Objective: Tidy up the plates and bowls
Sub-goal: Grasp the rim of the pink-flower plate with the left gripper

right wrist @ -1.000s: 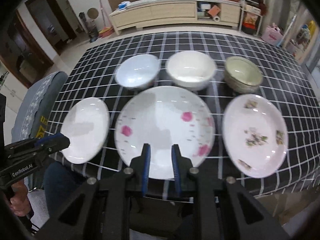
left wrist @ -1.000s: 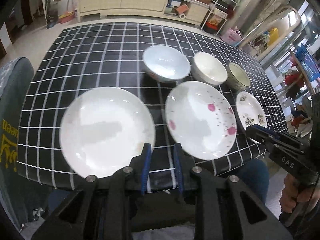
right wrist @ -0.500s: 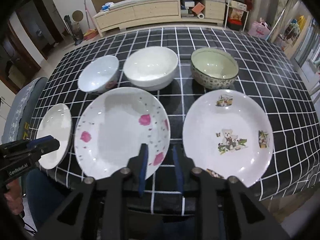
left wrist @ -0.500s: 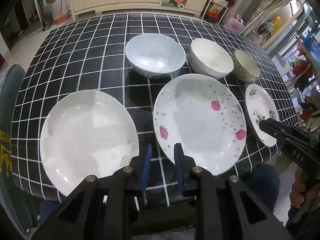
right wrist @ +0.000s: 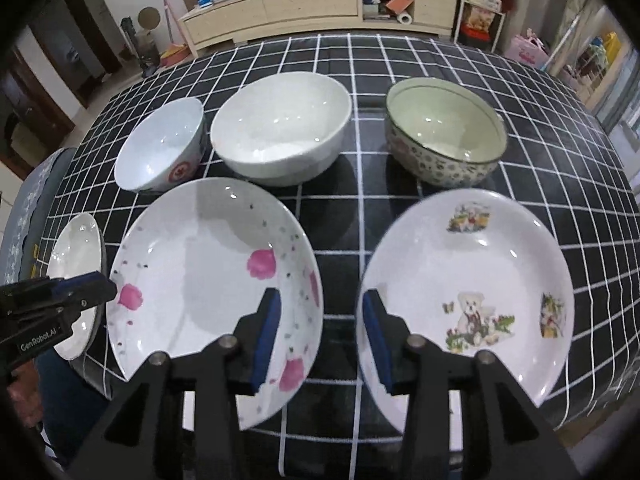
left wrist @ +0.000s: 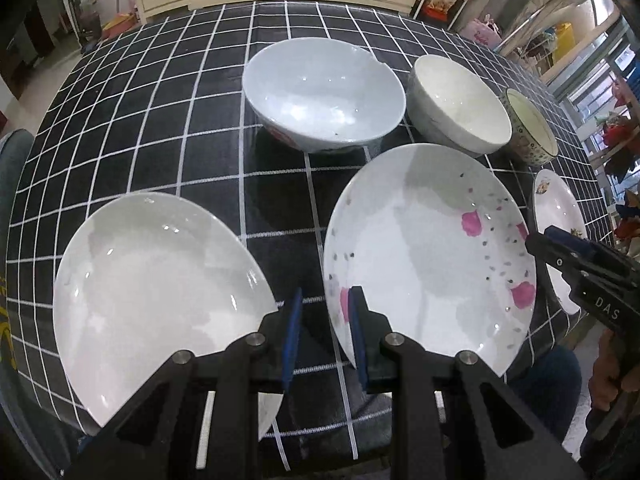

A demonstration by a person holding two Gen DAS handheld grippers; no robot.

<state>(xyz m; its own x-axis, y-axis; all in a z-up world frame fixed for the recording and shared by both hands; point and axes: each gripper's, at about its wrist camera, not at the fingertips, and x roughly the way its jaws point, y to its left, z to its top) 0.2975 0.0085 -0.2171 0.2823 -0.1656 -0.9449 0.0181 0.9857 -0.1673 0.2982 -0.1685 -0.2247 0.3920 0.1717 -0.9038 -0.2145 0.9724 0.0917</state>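
Note:
Three plates lie along the table's near edge: a plain white plate [left wrist: 148, 280], a pink-flowered plate [left wrist: 428, 252] [right wrist: 208, 272] and a teddy-bear plate [right wrist: 480, 280]. Behind them stand a pale blue bowl [left wrist: 324, 96] [right wrist: 160, 156], a white bowl [left wrist: 460, 104] [right wrist: 280, 128] and a green-patterned bowl [right wrist: 444, 132]. My left gripper [left wrist: 323, 308] hovers over the gap between the white and flowered plates, jaws narrowly apart and empty. My right gripper [right wrist: 320, 312] is open and empty over the gap between the flowered and bear plates.
The table has a black cloth with a white grid [left wrist: 160, 92]. A grey chair [right wrist: 36, 200] stands at its left side. A long cream cabinet [right wrist: 312, 0] and shelves with clutter [right wrist: 480, 8] stand behind the table.
Both grippers have moved forward and lower towards the plates. The right gripper has shifted right and its jaws have opened wider. No dish has moved.

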